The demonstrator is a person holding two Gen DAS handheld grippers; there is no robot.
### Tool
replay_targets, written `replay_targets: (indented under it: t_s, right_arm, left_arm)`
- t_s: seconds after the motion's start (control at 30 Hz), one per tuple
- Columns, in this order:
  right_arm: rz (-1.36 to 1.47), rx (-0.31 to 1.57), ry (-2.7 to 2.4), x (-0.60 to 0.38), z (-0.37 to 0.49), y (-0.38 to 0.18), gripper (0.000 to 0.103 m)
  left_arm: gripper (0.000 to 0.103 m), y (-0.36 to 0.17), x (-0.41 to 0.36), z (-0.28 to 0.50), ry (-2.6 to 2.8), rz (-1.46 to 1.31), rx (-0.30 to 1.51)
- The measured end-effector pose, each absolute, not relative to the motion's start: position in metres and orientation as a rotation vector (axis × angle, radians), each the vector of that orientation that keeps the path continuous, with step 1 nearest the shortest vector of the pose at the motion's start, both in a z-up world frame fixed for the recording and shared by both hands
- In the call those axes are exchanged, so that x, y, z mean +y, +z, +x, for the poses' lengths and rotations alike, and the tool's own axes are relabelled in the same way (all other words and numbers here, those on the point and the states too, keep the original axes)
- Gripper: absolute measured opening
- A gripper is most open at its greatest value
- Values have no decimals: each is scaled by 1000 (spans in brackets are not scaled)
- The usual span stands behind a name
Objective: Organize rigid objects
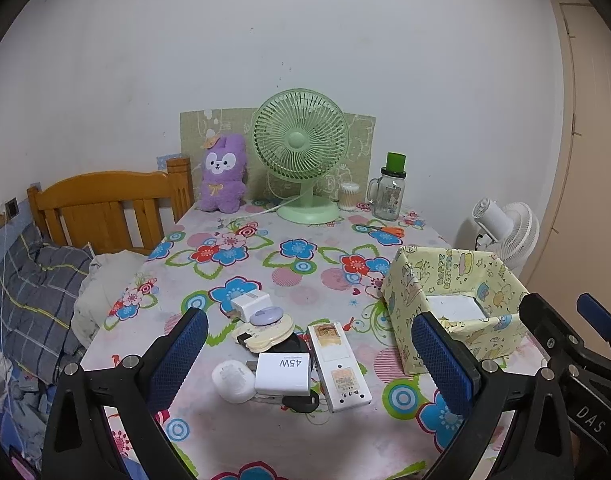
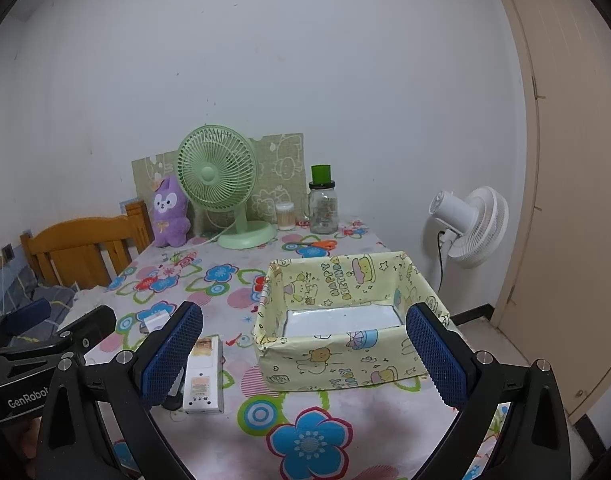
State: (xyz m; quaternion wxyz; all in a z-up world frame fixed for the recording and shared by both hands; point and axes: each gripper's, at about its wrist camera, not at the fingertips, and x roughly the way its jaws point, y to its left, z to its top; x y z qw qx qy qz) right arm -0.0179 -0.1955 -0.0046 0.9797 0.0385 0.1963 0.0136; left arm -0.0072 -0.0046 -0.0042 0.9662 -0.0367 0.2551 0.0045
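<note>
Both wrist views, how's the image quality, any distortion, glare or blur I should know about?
Left wrist view: strong fisheye bend, the door frame curves and the corners go black; soft even light, faint shadows; the 45W charger label reads sharp. Right wrist view: same bowing; mild sheen on the white bottom of the yellow box; no motion blur.

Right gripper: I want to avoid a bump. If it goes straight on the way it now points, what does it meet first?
Probably the near wall of the yellow paper-wrapped box, which sits between the open jaws of the right gripper. Depth is uncertain.
</note>
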Motion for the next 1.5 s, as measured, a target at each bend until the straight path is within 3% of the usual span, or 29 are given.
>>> replay_targets:
  t_s: [1.5]
  right_arm:
    - [91, 386, 13, -198, -22, -9, 103]
  left_arm:
    - [103, 0, -3, -13, 23, -43, 475]
